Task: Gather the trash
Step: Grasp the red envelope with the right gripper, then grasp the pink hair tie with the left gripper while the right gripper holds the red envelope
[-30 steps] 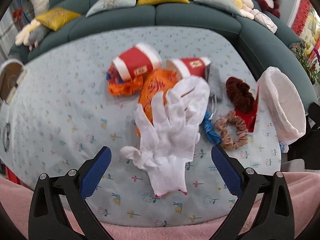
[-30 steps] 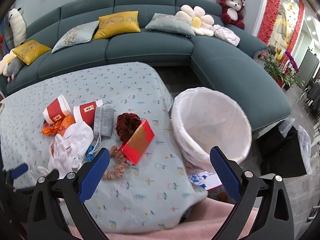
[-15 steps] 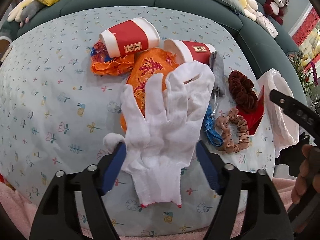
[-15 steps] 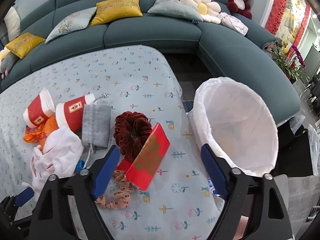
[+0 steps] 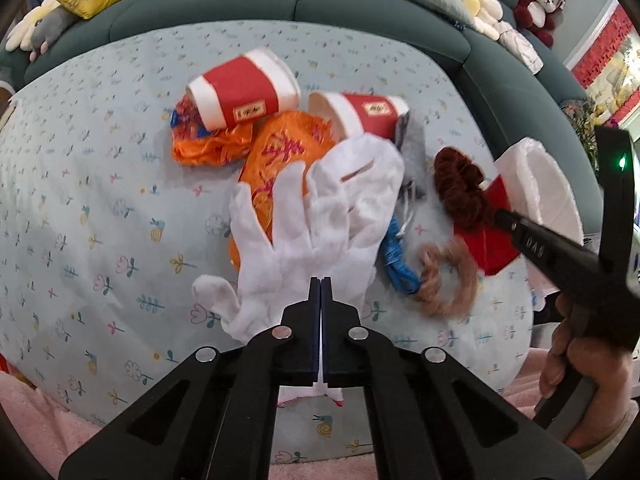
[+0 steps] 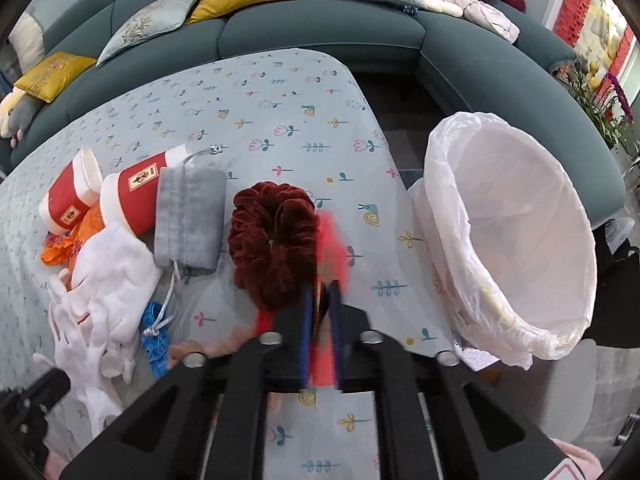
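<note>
My left gripper [image 5: 321, 280] is shut on the white glove [image 5: 320, 216], which lies over an orange wrapper [image 5: 280, 152] on the flowered table. My right gripper [image 6: 320, 286] is shut on the red envelope [image 6: 330, 232], which looks blurred and tilted up beside the dark red scrunchie [image 6: 272, 240]. The right gripper's body also shows at the right of the left wrist view [image 5: 560, 252]. The white-lined trash bin [image 6: 516, 232] stands off the table's right edge.
Two red paper cups [image 5: 244, 92] [image 5: 360, 114], a grey pouch [image 6: 190, 216], a blue cord [image 6: 154, 340] and a tan scrunchie [image 5: 448, 280] lie among the pile. A teal sofa [image 6: 320, 36] with cushions wraps the far side.
Both grippers have moved forward and closed: the left one onto the white glove, the right one onto the red envelope, which has tipped up.
</note>
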Demonstrator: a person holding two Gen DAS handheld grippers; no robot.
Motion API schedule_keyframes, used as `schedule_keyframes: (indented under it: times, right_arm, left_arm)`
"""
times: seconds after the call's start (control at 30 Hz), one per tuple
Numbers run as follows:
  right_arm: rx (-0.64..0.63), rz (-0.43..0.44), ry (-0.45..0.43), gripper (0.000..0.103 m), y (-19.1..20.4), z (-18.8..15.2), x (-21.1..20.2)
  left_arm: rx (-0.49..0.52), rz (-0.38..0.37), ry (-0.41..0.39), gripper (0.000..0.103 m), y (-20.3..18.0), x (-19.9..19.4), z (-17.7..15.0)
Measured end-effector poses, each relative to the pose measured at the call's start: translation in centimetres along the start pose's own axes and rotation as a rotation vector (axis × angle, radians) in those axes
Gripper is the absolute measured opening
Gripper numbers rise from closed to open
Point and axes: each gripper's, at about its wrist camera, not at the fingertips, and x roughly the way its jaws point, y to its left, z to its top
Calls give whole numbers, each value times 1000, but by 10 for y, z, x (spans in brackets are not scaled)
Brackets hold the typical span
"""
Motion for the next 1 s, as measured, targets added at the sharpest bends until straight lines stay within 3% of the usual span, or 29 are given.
schedule_keyframes:
  times: [0.23, 0.43, 0.57, 0.67, 0.8, 1.0]
  right_arm:
    - [50, 18, -30, 4, -14, -13, -31]
    - [67, 59, -65, 4, -24, -33, -66]
    - [46, 65, -95, 4, -25, -39, -86]
    - [36, 46, -111, 4, -28, -43, -93]
    - [50, 40, -105, 4, -38, -51, -94]
    - [49, 29, -113, 4, -50, -61, -98]
  left_arm:
    - [-4, -12, -25, 0, -1, -12, 6]
    - [-6, -22, 0, 2, 1, -10, -1]
    - [-1, -26, 23, 23, -2, -6, -7]
    - [16, -54, 3, 34, -9, -13, -10]
    - [66, -103, -21, 55, -33, -19, -19]
    - [152, -77, 21, 55, -72, 6, -28]
